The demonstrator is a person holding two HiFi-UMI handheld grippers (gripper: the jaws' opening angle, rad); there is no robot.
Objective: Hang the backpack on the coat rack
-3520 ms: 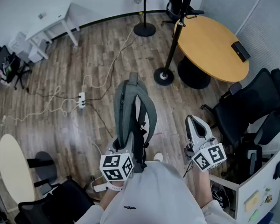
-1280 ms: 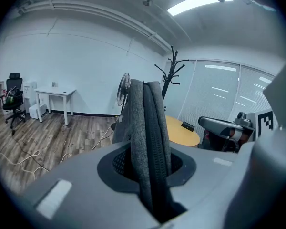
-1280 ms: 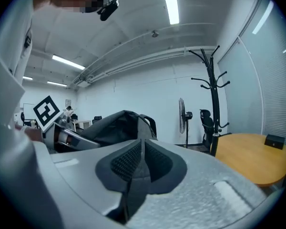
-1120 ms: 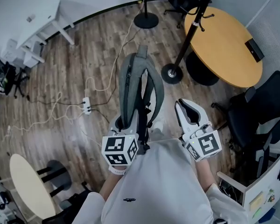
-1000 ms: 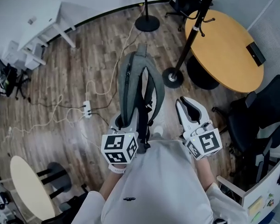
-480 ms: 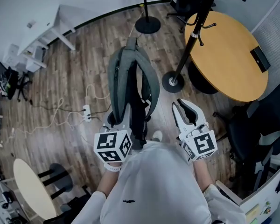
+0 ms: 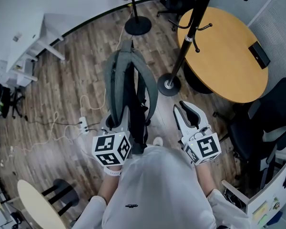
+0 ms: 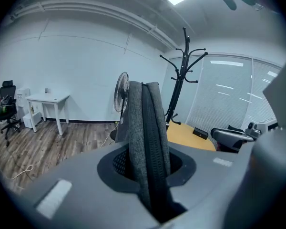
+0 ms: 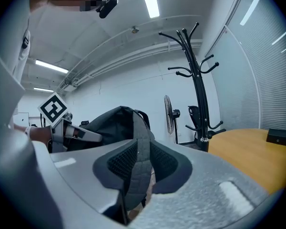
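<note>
Wood-plank floor [image 7: 62,75] throughout. Bears the coat rack [image 7: 169,86] on its round dark base right of centre, just beside the pedestal of the round yellow table [image 7: 219,42]. Farther off, carries a fan stand [image 7: 137,26] on a black disc. Left of centre, holds a white power strip [image 7: 82,125] with pale cables [image 7: 52,132] trailing leftward. Supports a white desk [image 7: 45,30] at far left and black office chairs [image 7: 269,104] at right. On the yellow tabletop, shows a small black box [image 7: 259,54] near the right edge.
</note>
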